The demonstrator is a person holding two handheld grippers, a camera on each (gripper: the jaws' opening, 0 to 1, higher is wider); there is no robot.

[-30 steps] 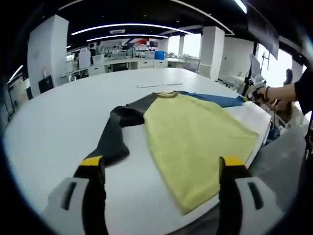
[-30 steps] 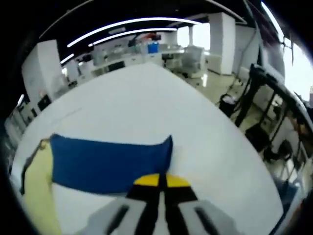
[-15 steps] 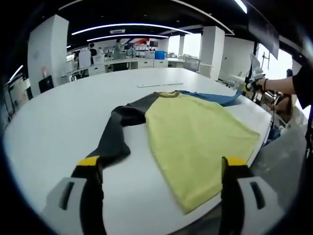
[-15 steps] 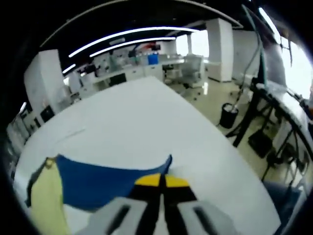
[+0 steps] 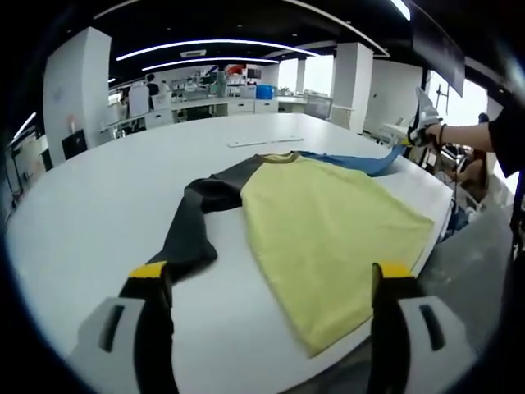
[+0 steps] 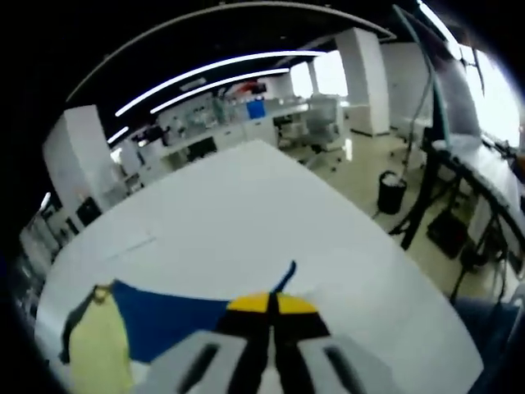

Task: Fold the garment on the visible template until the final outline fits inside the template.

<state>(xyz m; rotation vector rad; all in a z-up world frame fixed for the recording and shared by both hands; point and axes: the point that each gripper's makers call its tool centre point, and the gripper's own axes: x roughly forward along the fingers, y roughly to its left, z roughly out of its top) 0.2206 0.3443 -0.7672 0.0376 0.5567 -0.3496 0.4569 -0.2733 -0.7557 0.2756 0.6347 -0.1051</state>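
Here the garment (image 5: 328, 238) is lying spread on the white table (image 5: 98, 197), its yellow body facing up and its black sleeve (image 5: 193, 222) trailing off to one side. The blue sleeve (image 6: 164, 324) is lifting off the tabletop, pinched at its cuff by the right gripper (image 6: 269, 305), whose jaws are pressing together. The left gripper (image 5: 267, 283) is hovering near the hem, jaws spread wide and grasping nothing.

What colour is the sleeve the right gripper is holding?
Blue. The sleeve shows best in the right gripper view, pinched by the right gripper.
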